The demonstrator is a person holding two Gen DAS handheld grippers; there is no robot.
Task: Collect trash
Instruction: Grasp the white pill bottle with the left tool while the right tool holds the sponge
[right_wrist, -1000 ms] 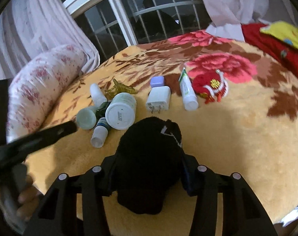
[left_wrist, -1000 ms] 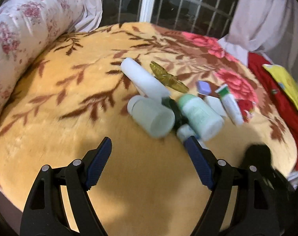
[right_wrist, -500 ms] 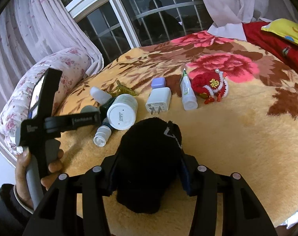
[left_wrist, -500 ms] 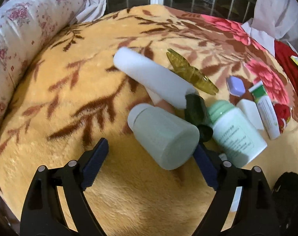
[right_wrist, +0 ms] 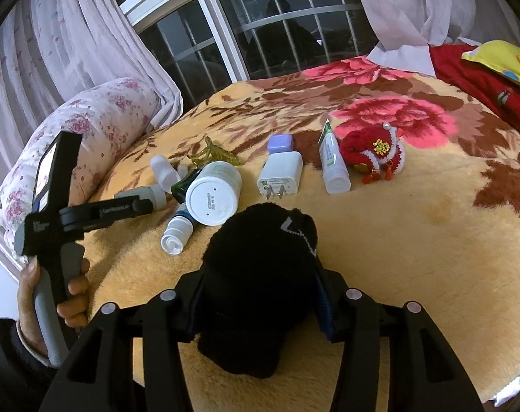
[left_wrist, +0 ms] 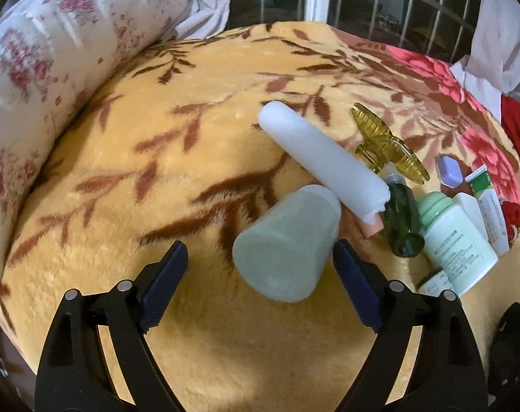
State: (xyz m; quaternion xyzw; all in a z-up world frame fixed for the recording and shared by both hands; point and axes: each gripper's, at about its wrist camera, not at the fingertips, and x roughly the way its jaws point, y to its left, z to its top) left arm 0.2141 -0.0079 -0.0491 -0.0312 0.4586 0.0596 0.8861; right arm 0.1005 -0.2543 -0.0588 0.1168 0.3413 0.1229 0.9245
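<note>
On a yellow flowered blanket [left_wrist: 129, 178], the left gripper [left_wrist: 260, 271] has just spread its jaws wide around a frosted bottle [left_wrist: 287, 243] lying on its side, pads not pressing. The right gripper [right_wrist: 256, 295] pinches a black cloth bundle [right_wrist: 256, 274].

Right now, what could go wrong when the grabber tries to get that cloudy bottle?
The left gripper, jaws just opened wider, isn't around the cloudy bottle yet. The right finger is already at the bottle's side while the left one stands clear, so closing might roll it away. The white tube seems to lean on it and could slip, nudging the green bottle.
</note>
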